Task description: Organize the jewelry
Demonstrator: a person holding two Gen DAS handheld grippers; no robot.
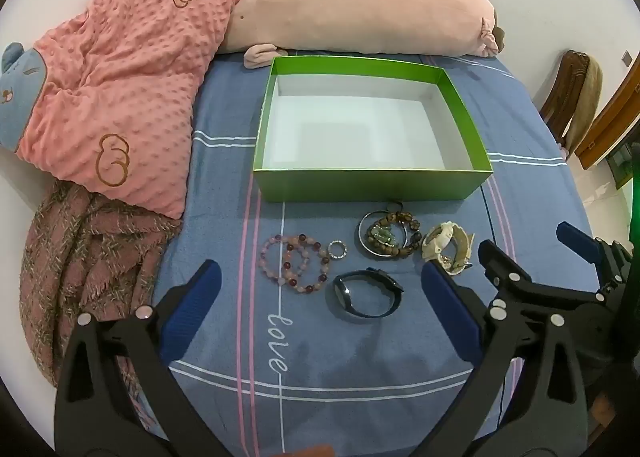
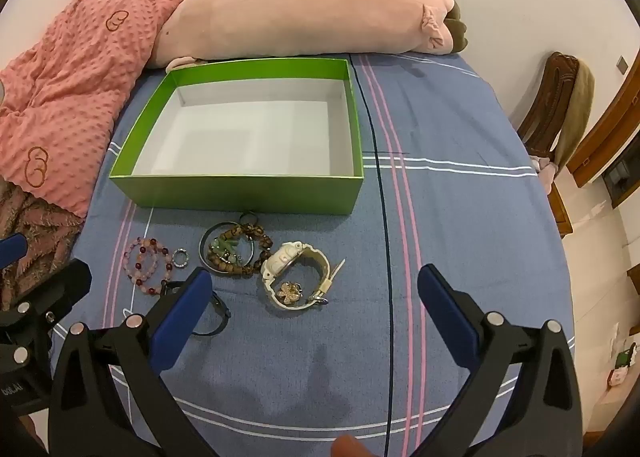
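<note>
I am hovering both tongs, left [image 1: 320, 293] and right [image 2: 316, 297], spread wide and empty, the black rubber wristband watch [image 1: 366, 293] lying nearest between my left pair.

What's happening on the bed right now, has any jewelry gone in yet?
Not yet. The green box is empty. The pink bead bracelets, small ring, brown bead bangles, black band and white watch lie on the blue sheet in front of it. The left gripper and right gripper hover above, jaws open, holding nothing.
</note>
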